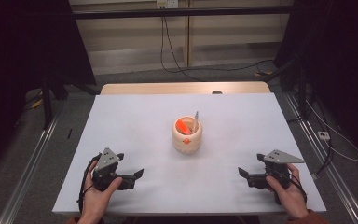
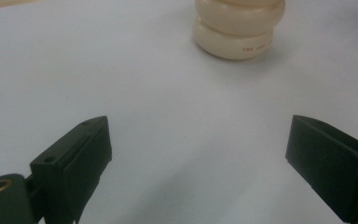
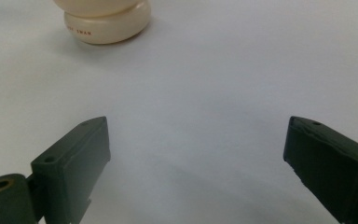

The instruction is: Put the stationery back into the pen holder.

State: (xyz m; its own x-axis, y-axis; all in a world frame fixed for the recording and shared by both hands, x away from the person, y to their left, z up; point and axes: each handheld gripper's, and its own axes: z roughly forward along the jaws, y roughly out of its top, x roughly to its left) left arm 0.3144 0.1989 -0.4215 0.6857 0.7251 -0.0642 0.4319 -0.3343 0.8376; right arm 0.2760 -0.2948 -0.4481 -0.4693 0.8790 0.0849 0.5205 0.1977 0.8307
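Scene: a white desk [image 1: 135, 140] with one cream ribbed cup [image 1: 187, 135] at its centre; a person's hands rest at the near edge, each holding a gripper.
Cup contents: an orange-red piece [image 1: 183, 126] and a thin grey stick [image 1: 196, 120] stand in the cup, both leaning; the stick rises above the rim toward the far side.
Left gripper [image 1: 139, 174]: jaws wide apart, empty, low over the desk at the near left, pointing inward toward the centre.
Right gripper [image 1: 242, 173]: jaws wide apart, empty, low over the desk at the near right, pointing inward, mirroring the left.
Direction of cup from left gripper: ahead and to the person's right; in the left gripper view the cup base [image 2: 235, 35] sits at the top, right of centre.
Direction of cup from right gripper: ahead and to the person's left; in the right gripper view the cup base [image 3: 107, 21] sits at the top left.
Nearer hand: judged roughly equal; both stand well apart from the cup, with bare desk between.
Long axis: the cup stands upright; the stick's axis is near vertical, tilted slightly.
Cut off: both gripper views crop the cup's upper part and its contents.
Hard to make out: the small red print on the cup base, the orange mark on its front, and what the orange-red piece is.
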